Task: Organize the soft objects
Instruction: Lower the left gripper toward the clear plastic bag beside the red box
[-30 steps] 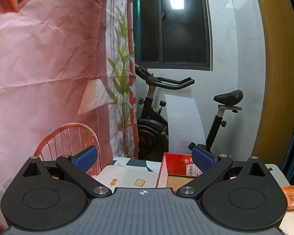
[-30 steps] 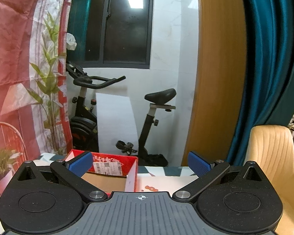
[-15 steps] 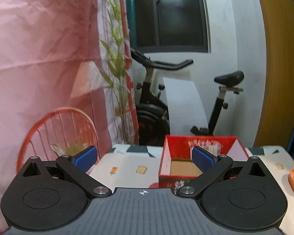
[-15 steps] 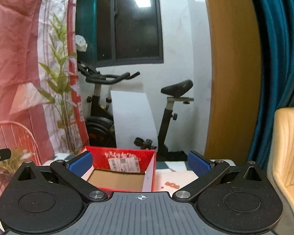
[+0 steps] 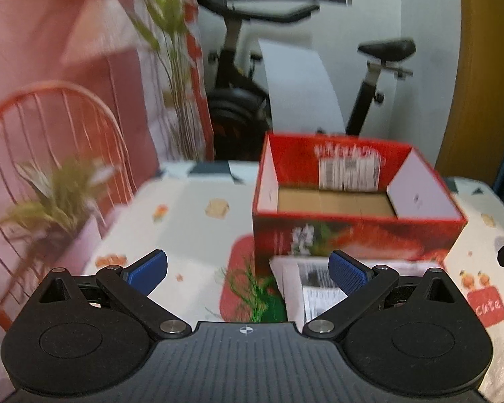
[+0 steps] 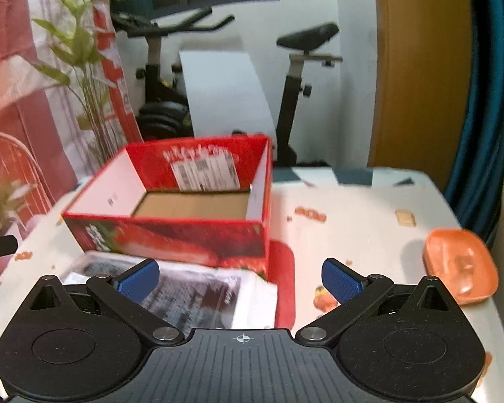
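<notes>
Both grippers hang above the table (image 6: pixel 352 201) with fingers spread apart, holding nothing: the left gripper (image 5: pixel 248 270) and right gripper (image 6: pixel 240 277) face an open red box (image 6: pixel 171 231). An orange soft object (image 6: pixel 460 265) lies right of the box, well apart.

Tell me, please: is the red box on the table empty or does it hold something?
Empty. Both wrist views look into the open red box and show only its bare brown cardboard floor.
</notes>
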The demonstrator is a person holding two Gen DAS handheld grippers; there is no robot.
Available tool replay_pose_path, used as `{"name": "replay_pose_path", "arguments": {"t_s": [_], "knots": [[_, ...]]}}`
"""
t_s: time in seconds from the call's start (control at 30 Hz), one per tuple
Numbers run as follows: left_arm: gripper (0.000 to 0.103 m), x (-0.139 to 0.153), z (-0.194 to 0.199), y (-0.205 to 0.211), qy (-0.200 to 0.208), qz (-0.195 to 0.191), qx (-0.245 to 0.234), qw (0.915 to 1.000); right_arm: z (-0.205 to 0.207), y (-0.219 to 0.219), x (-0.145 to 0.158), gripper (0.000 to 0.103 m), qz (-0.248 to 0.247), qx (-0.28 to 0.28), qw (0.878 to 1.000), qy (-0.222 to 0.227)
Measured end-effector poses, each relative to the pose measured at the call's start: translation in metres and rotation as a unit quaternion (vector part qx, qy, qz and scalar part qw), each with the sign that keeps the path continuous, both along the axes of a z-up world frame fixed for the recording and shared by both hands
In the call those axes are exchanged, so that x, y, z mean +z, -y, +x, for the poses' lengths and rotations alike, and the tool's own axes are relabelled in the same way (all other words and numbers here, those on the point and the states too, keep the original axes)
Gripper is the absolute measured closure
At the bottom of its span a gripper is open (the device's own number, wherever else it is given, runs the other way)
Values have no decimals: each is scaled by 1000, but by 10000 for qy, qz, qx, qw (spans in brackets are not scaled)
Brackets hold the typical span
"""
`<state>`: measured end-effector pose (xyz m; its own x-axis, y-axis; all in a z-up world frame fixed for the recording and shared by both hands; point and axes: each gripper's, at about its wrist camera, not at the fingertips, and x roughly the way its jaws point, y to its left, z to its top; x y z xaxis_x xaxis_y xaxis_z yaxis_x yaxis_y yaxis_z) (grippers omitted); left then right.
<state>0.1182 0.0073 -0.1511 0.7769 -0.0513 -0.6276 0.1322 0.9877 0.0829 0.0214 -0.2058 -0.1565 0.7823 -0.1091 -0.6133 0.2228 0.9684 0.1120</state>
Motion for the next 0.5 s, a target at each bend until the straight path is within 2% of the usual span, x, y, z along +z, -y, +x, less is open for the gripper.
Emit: {"name": "replay_pose_path", "arguments": {"t_s": [0.13,0.2,0.33,0.5], "knots": [[2,-22,18,-1,-372,24,-40,9993,11,10,-24,0,-13,86,9997,-227],[6,-29,27,-1,-556,-3,-100,9984,18,11,-35,0,-22,186,9991,-385],[14,-46,48,-1,-1157,-165,-323,9926,32,18,-56,5,341,605,9951,-697],[18,-55,72,1,-1432,-148,-403,9888,52,24,-71,7,683,878,9883,-1043]]}}
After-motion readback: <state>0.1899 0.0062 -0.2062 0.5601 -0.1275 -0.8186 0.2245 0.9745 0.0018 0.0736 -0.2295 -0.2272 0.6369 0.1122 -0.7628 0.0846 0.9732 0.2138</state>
